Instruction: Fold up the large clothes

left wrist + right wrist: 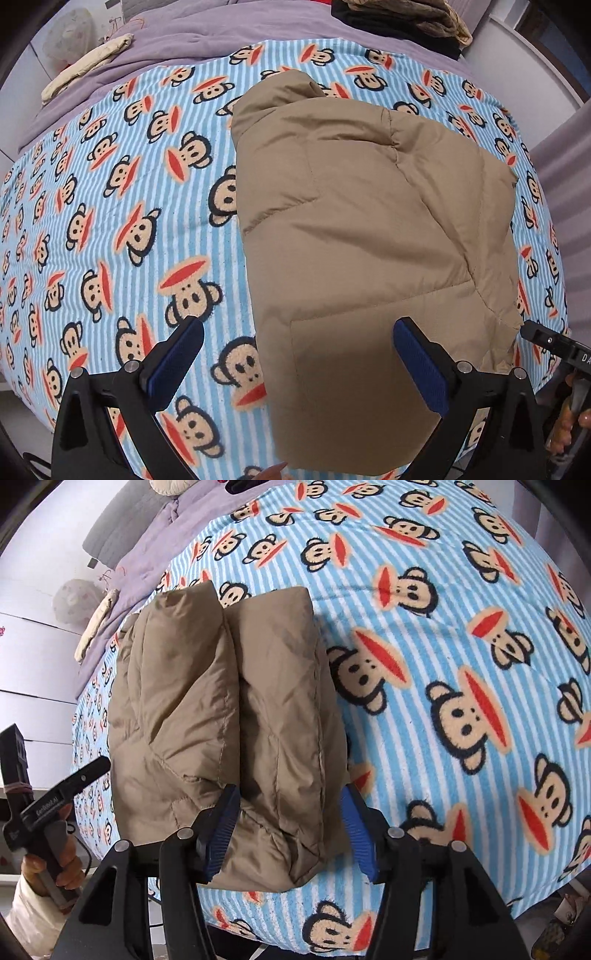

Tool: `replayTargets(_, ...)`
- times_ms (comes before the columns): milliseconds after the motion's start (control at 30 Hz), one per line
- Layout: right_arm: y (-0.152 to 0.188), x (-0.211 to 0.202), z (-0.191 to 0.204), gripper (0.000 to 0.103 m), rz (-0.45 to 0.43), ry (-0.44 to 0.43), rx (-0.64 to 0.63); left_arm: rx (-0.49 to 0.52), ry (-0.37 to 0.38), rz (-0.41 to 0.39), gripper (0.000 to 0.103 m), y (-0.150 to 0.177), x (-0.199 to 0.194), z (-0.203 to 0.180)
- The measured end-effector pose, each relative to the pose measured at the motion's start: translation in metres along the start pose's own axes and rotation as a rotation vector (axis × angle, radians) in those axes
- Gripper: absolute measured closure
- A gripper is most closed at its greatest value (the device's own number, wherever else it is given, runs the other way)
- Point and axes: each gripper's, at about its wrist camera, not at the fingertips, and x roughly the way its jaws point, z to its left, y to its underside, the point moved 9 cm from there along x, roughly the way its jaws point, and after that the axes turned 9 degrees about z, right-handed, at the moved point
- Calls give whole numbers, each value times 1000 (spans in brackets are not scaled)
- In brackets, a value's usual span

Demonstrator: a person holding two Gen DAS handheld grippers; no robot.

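Observation:
A tan padded jacket (369,240) lies folded into a thick bundle on a blue-striped monkey-print blanket (110,221). My left gripper (299,362) is open and empty, hovering over the jacket's near left edge, one finger above the blanket and one above the jacket. In the right wrist view the jacket (229,709) shows as two stacked padded folds. My right gripper (288,830) is open, its blue-padded fingers (221,827) standing on either side of the jacket's near corner without closing on it. The right gripper also shows in the left wrist view (554,350), at the jacket's right corner.
The monkey blanket (461,664) covers a bed with a purple sheet (177,40). A cream rolled cloth (88,66) lies at the far left, and a pile of dark and brown clothes (406,18) at the far right. The left gripper and hand appear in the right wrist view (48,812).

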Motion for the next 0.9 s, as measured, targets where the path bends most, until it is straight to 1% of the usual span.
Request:
replayTargets(33, -3, 1, 0, 33, 0, -2, 5, 4, 7, 5, 0, 1, 1, 0)
replayTargets(67, -7, 2, 3, 30, 1, -6, 7, 4, 9, 8, 0, 2, 2, 0)
replayTargets(133, -11, 4, 4, 21, 0, -11, 7, 7, 10, 16, 0, 3, 3, 0)
replayTargets(200, -13, 3, 0, 19, -3, -21, 8, 8, 13, 20, 0, 3, 5, 1)
replayTargets(233, -13, 5, -1, 12, -3, -30, 10, 8, 17, 22, 0, 3, 5, 1)
replayTargets(267, -11, 7, -8, 8, -5, -38, 15, 8, 21, 25, 0, 3, 5, 1)
replayTargets(300, -13, 7, -8, 0, -12, -46, 20, 8, 24, 27, 0, 3, 6, 2)
replayTargets(467, -20, 12, -14, 0, -10, -81, 42, 9, 15, 29, 0, 1, 9, 10)
replayTargets(533, -23, 15, -16, 0, -2, -98, 60, 6, 40, 33, 0, -1, 10, 14)
replayTargets(567, -24, 15, -17, 0, 1, -111, 67, 9, 67, 43, 0, -2, 11, 16)
replayTargets(600, -26, 16, -18, 0, 5, -120, 72, 11, 118, 63, 0, -2, 14, 15)
replayTargets(633, -27, 17, -19, 0, 10, -126, 75, 22, 189, 97, 0, -1, 17, 13)
replayTargets(667, -27, 18, -20, 0, 19, -128, 78, 6, 253, 126, 0, 0, 20, 13)
replayTargets(733, -28, 23, -22, 0, 54, -135, 80, -38, 338, 150, 0, 1, 24, 17)
replayTargets(833, -27, 29, -26, 0, 83, -146, 96, -75, 414, 151, 0, -1, 26, 22)
replayTargets(900, -28, 32, -29, 0, 95, -171, 115, -87, 469, 155, 0, -3, 28, 22)
